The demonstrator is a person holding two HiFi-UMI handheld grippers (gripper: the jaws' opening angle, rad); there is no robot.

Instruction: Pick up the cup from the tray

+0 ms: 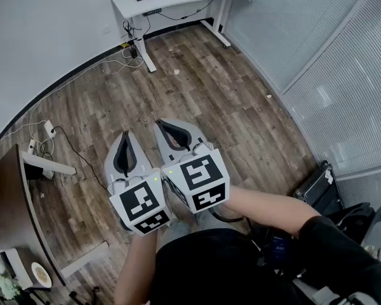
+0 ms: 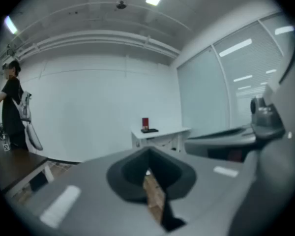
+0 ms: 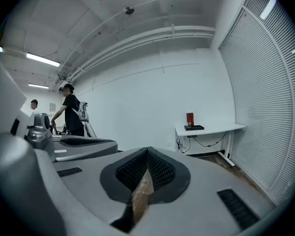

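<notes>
— Grey plastic nearest the camera: how do the 2 grippers stand?
— Side by side, close to the person's body, over the wooden floor (image 1: 209, 88) and pointing a little below level. The left gripper (image 1: 125, 137) is clenched, its dark pads meeting at the tip, with only floor showing through the slit behind. The right gripper (image 1: 160, 127) is clenched too. Neither has anything between its jaws.
— So which step is this?
— The very start, I'd judge. The approach has not begun, and nothing is reached or lifted.
— And the cup?
— Far off. The red cup (image 3: 190, 119) stands upright on a black tray (image 3: 193, 128), near the left end of a white desk (image 3: 214, 130) by the far wall. It is well apart from both grippers, ahead of them across the open floor. In the right gripper view it sits right of the jaw line; in the left gripper view it is almost straight above it.
— What does the next move call for?
— Walking over to the desk, then parting 1 gripper's jaws wide enough to take the cup's sides. It looks slim and tall, so a nudge could tip it. The jaws should come in level and close squarely.
— Anything to mind on the way?
— Cables (image 1: 133, 49) trail on the floor by the desk leg.
</notes>
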